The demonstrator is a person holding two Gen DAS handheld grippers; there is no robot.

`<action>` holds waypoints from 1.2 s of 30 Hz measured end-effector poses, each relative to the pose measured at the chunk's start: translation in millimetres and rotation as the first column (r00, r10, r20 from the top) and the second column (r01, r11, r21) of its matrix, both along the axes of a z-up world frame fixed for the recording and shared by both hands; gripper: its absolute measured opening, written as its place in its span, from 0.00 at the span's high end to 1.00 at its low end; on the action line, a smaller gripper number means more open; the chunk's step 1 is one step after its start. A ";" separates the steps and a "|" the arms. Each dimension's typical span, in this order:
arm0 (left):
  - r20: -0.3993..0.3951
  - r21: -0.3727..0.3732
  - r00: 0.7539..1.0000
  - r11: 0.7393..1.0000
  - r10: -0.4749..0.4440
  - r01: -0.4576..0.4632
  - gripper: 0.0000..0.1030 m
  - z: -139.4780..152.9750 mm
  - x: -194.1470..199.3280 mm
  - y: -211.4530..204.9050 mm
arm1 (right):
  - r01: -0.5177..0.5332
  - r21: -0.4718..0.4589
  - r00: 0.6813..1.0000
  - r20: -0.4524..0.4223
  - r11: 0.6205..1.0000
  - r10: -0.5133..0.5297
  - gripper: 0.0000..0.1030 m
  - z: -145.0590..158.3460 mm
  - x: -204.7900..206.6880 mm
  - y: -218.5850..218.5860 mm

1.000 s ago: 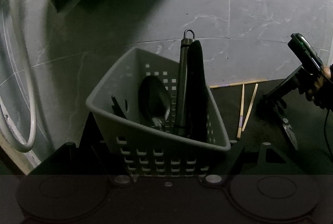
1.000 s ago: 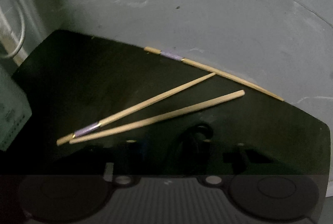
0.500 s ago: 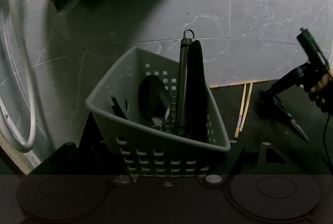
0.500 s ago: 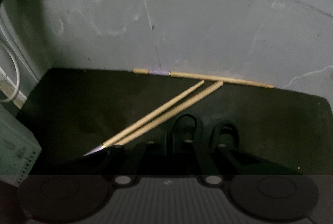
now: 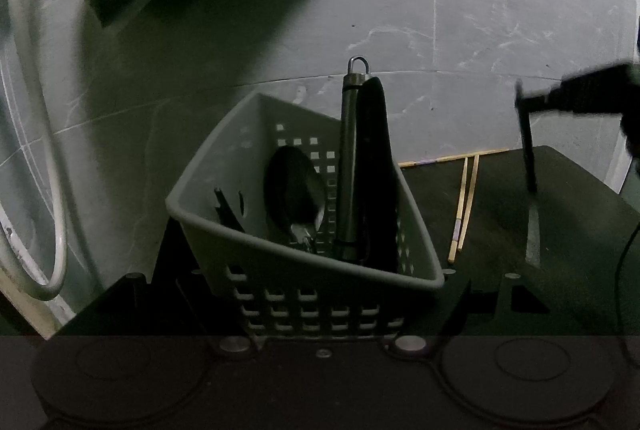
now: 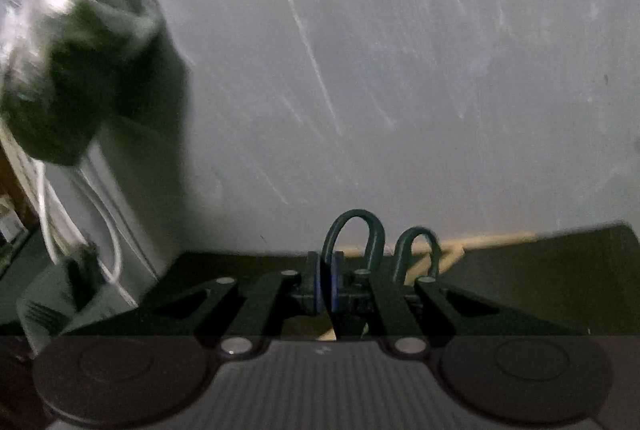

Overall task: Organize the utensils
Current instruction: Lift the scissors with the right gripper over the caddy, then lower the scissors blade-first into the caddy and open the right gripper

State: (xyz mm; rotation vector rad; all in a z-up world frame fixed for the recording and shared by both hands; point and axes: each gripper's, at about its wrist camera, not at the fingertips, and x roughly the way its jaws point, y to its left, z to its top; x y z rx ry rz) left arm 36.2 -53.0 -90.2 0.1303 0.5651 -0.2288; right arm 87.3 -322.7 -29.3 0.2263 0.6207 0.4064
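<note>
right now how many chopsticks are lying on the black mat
3: one chopstick lies along the black mat's far edge, and two chopsticks lie side by side just right of the utensil basket. More may be hidden.

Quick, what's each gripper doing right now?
Left gripper: shut on the basket.
Right gripper: shut, nothing seen in it; the chopsticks lie loose.

Two black handheld grippers with matching bodies

Each carries two round black discs and two silver screws along its near edge. The right gripper (image 6: pixel 332 294) has a ribbed grey top plate, blue-edged pads and two dark looped cables (image 6: pixel 354 238); the left gripper (image 5: pixel 320 310) has black angular fingers.
</note>
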 end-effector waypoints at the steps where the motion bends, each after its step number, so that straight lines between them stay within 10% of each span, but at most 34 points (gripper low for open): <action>1: 0.000 0.000 1.000 1.000 -0.002 0.002 0.24 0.0 0.2 0.1 | -0.009 0.016 0.999 0.038 1.000 0.009 0.95 11.4 -2.6 6.0; 14: 0.008 -0.013 1.000 1.000 -0.014 0.014 0.24 -2.3 -0.2 3.9 | -0.381 0.073 0.838 0.448 0.922 0.311 0.95 143.9 -23.0 117.6; 36: 0.017 -0.024 1.000 0.999 -0.021 0.022 0.24 -3.5 -4.4 9.8 | -0.608 -0.294 0.735 0.143 0.737 0.663 0.91 59.6 -60.2 207.0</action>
